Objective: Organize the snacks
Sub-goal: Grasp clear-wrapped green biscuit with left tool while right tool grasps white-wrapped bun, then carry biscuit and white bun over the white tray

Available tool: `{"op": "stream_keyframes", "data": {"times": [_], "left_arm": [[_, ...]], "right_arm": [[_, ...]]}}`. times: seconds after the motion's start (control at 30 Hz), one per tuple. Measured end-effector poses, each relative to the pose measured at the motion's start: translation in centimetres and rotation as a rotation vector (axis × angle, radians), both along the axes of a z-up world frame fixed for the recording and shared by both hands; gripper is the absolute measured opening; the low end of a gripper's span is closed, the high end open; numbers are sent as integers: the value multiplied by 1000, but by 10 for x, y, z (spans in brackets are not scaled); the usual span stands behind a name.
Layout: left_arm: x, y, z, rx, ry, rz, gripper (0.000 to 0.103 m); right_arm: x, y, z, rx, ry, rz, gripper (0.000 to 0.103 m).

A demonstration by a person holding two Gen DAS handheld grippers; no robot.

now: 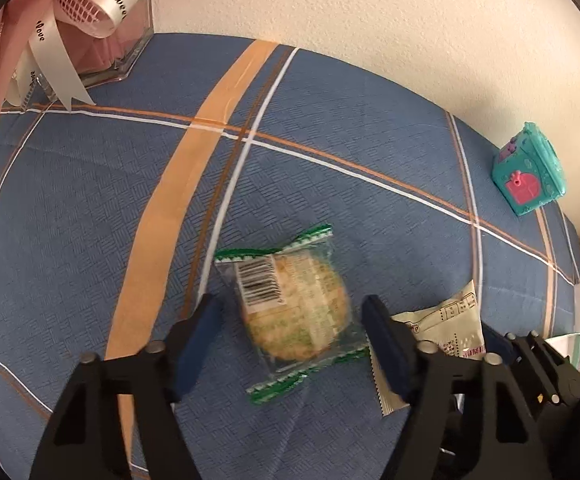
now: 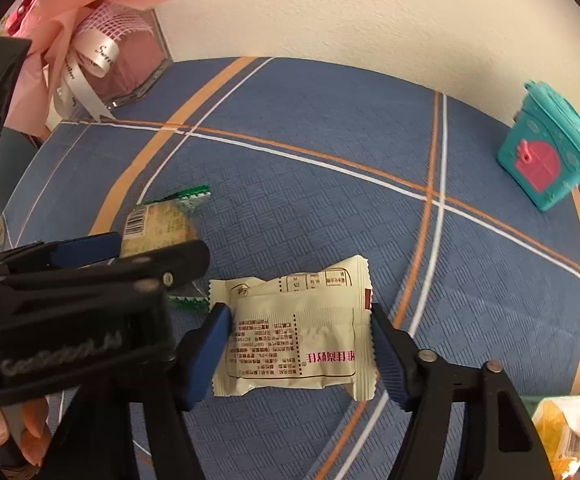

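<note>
Each snack lies crosswise between its own gripper's pads: right gripper (image 2: 300, 344) apparently clamping the cream packet (image 2: 294, 328), left gripper (image 1: 290, 344) straddling the cracker packet (image 1: 290, 312), contact unclear.

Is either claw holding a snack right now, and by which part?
Right claw pinches the cream packet by its two side edges. Left claw straddles the green-edged cracker pack; contact cannot be told.

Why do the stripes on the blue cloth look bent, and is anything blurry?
Left wrist view: the wide lens bows the tablecloth stripes and darkens the corners, and the round cracker pack is slightly smeared. Right wrist view: same bowing, but the cream packet print is sharp, and the other tool's black body at left is soft. Lighting is even, without glare.
</note>
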State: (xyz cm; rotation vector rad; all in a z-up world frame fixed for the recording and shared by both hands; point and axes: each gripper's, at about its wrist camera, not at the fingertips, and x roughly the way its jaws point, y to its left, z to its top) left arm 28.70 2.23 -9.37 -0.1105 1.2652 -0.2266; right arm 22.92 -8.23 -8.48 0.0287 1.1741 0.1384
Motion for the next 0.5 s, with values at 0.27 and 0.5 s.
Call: {"op": "stream_keyframes", "data": {"times": [0.27,0.5], "left_arm": [[-22,-4,4,-29,-5,17,59],[-54,-1,8,-83,7,62,59]], "right_arm": [[-17,-17,5,43,29,-45,52],[-45,-28,12,78,47,-74,50]]}}
